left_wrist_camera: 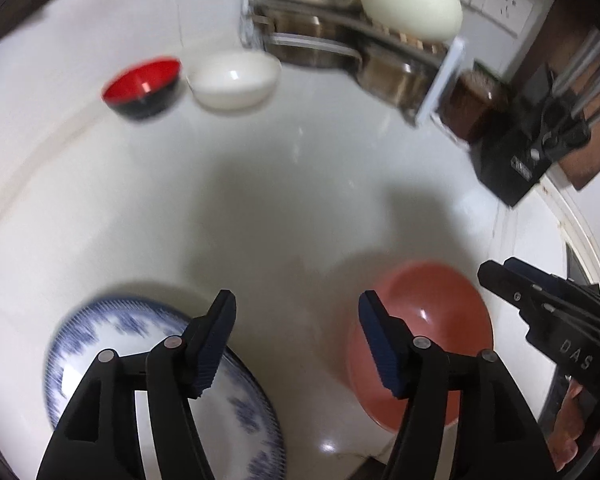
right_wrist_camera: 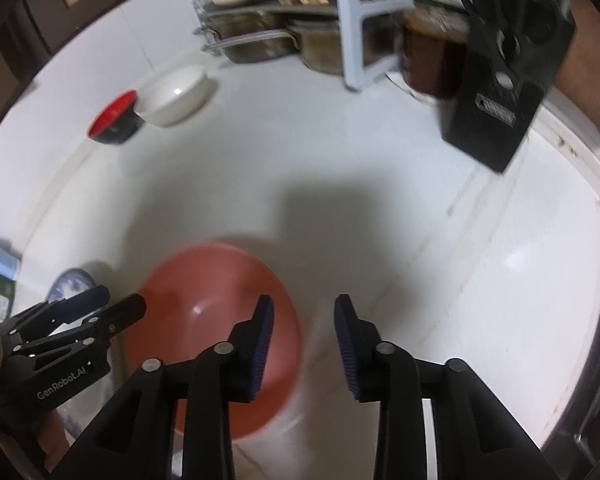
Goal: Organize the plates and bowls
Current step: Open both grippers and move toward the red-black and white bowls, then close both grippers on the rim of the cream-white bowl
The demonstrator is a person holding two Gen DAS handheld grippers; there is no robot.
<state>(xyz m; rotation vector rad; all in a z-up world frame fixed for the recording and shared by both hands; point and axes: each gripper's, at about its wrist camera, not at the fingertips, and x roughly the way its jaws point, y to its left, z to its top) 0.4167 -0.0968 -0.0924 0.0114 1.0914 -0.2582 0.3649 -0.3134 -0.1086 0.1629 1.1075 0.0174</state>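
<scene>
Home kitchen: white counter (left_wrist_camera: 300, 168), dish rack (left_wrist_camera: 340, 40), knife block (right_wrist_camera: 500, 92).

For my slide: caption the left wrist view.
Open left gripper above white counter, between blue-patterned plate and pink bowl.

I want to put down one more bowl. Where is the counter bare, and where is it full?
Bare: the wide middle of the white counter, between the red-and-black bowl with the white bowl and the pink bowl. Crowded: the back, at the dish rack and knife block.
</scene>
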